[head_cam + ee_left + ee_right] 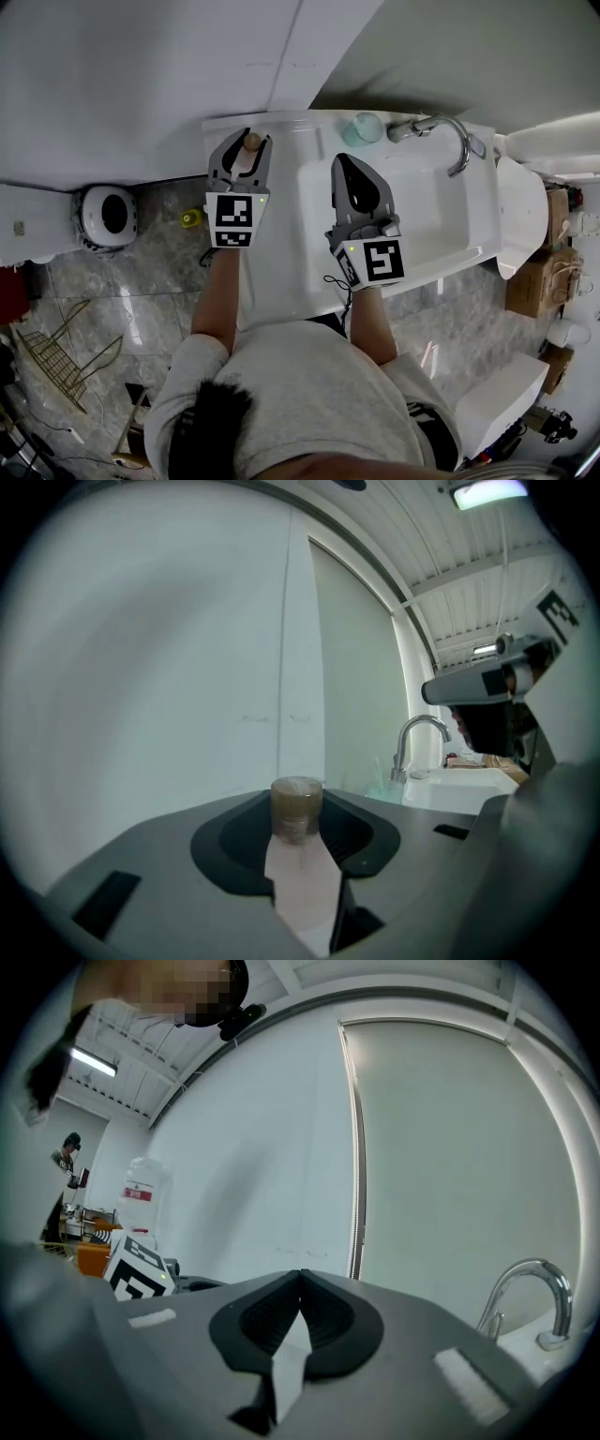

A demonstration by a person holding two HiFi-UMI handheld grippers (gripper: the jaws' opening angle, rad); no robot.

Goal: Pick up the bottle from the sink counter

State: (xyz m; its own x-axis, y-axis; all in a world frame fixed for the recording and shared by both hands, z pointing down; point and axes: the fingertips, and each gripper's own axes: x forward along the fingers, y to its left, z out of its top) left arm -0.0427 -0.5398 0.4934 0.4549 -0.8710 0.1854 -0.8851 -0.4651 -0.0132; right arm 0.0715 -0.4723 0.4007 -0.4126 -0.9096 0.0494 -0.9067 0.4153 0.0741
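A small bottle [252,142] with a brown cap and a pale pink body stands at the left end of the white sink counter [281,234], close to the wall. My left gripper [254,139] is shut on it, one jaw on each side. In the left gripper view the bottle [296,808] fills the gap between the jaws of the left gripper [298,829]. Whether it is off the counter I cannot tell. My right gripper [342,161] hangs over the basin's left part, shut and empty; its tips meet in the right gripper view [301,1275].
A chrome faucet [448,131] and a teal cup [364,127] stand at the back of the basin [422,216]. On the floor, a white round device [111,216] and a wire rack [56,361] lie to the left, and cardboard boxes [539,272] to the right.
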